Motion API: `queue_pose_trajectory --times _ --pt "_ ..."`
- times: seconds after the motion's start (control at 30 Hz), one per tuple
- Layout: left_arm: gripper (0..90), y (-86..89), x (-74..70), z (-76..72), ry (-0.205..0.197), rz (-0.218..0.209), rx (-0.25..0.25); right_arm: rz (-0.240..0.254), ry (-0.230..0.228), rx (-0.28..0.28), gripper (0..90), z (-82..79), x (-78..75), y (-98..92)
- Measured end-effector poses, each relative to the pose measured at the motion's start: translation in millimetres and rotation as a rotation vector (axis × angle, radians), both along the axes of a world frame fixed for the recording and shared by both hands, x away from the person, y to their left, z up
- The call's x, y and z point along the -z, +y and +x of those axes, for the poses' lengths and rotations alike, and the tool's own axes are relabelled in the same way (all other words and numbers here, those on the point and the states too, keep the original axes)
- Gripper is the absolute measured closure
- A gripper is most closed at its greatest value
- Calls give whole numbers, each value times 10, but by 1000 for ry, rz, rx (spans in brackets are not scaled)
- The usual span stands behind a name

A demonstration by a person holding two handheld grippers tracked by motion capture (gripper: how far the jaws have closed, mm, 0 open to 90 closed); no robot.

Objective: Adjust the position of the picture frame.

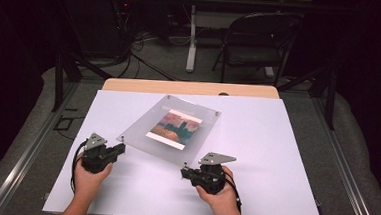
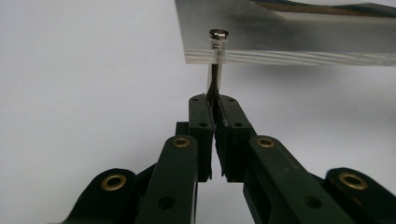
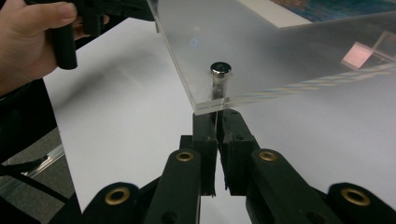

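A clear picture frame sits mid-frame on the white desk, raised on corner pins. The left tool is closed on the pin under its lower-left corner, and the right tool is clamped beneath the bottom corner's pin, probably to lift it level.

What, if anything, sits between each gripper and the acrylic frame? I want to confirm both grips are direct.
Nothing visible does. The left gripper is shut on the pin under one corner of the acrylic frame, and the right gripper is shut on the pin at its own corner.
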State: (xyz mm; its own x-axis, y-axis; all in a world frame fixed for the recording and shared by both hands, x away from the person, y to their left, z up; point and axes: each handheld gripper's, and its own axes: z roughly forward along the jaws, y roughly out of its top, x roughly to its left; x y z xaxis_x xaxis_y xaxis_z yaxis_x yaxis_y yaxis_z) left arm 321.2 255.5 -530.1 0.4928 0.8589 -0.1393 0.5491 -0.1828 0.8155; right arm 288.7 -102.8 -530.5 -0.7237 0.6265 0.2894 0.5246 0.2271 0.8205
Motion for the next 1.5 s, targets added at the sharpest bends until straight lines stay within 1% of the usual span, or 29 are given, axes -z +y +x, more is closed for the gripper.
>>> queue_pose_trajectory --times 0.1,0.23,0.27,0.4,0.53,0.57,0.6,0.7,0.73,0.8,0.87,0.9,0.93,0.97,1.0,1.07,1.1,1.13,1.17,1.27,1.3,1.33,1.37,1.4,1.47,1.5 --pt "852 -60 -17 -30 4 -7 35 -1 -5 20 855 5 -11 -124" --pt "852 -146 -44 -74 2 -31 74 0 -5 47 856 3 -37 -277" --pt "852 -168 -53 -89 4 -32 83 4 -6 54 856 3 -44 -314" --pt "852 -259 -71 -143 10 -59 123 3 -11 84 857 -1 -79 -464" --pt "851 -370 -93 -196 18 -65 163 -2 -10 122 857 -7 -106 -614" --pt "851 -401 -97 -208 19 -68 172 -2 -15 130 857 -3 -108 -652" --pt "851 -435 -101 -221 21 -73 175 -1 -15 139 857 -2 -113 -688" --pt "850 -532 -119 -261 24 -68 189 -4 -24 165 857 5 -121 -790" --pt "849 -562 -123 -272 27 -67 202 -3 -28 174 857 7 -121 -817" --pt "849 -629 -128 -298 31 -67 218 -15 -35 188 857 11 -122 -886" --pt "848 -696 -132 -321 32 -55 230 -19 -36 204 857 15 -115 -950" --pt "847 -725 -134 -330 32 -55 233 -20 -36 213 857 15 -110 -974" --pt "847 -739 -140 -334 34 -45 237 -23 -39 219 857 16 -102 -997" --pt "847 -748 -144 -339 38 -44 231 -19 -37 225 857 13 -97 -1007" --pt "847 -749 -146 -340 41 -46 225 -18 -45 227 857 14 -90 -1012" --pt "848 -736 -145 -335 43 -55 207 -22 -41 224 857 10 -92 -1002" --pt "849 -727 -140 -325 42 -67 204 -26 -46 221 857 14 -93 -996" --pt "850 -714 -142 -318 44 -70 200 -15 -47 222 857 18 -92 -979" --pt "850 -705 -147 -310 43 -73 193 -18 -43 218 857 22 -99 -972" --pt "850 -686 -160 -276 41 -83 186 -16 -51 217 857 41 -116 -945" --pt "850 -682 -160 -261 38 -83 183 -20 -59 216 857 52 -121 -939" --pt "850 -679 -159 -244 40 -90 182 -26 -61 218 857 64 -128 -933" --pt "850 -675 -158 -225 42 -94 181 -19 -60 225 857 79 -127 -922" --pt "850 -671 -158 -204 44 -101 179 -28 -62 226 857 100 -131 -924" --pt "850 -668 -170 -172 40 -102 171 -17 -60 235 857 139 -132 -912" --pt "851 -663 -173 -154 40 -109 171 -20 -61 235 857 156 -140 -911"
